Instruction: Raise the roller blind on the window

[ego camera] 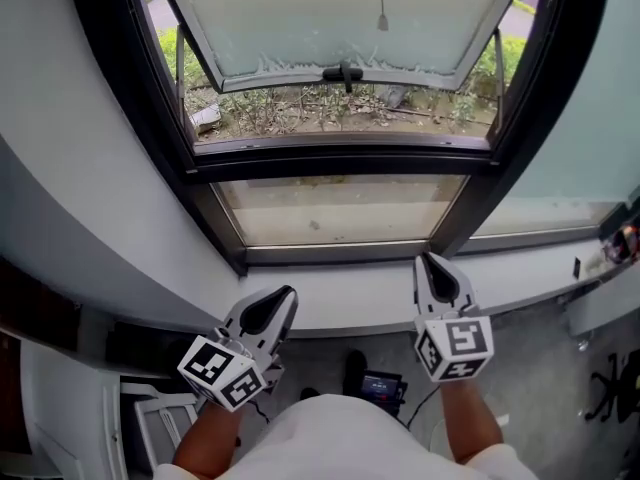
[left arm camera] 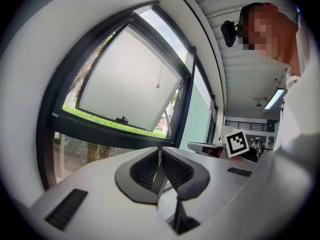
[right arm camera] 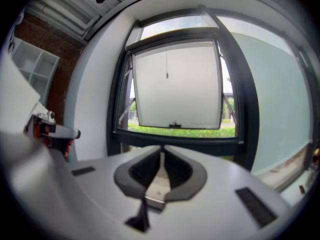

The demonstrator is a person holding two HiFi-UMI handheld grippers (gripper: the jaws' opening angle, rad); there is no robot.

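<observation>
Two closed, empty: left tongs, right tongs, pull cord hanging vertically before out-tilted window sash

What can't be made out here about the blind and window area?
- Blind: in no view; whether raised or lowered can't be told.
- Cord: top cut by the head view's upper edge.
- Objects at the right end of the sill: cut by the head view's right edge, too small to identify.

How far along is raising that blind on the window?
Done: no blind covers the window in any view; it may already be up. In hand: nothing; the left hand-held gripper and right hand-held gripper are shut and empty, low by the sill. Left: unclear; the pull cord hangs untouched.
</observation>
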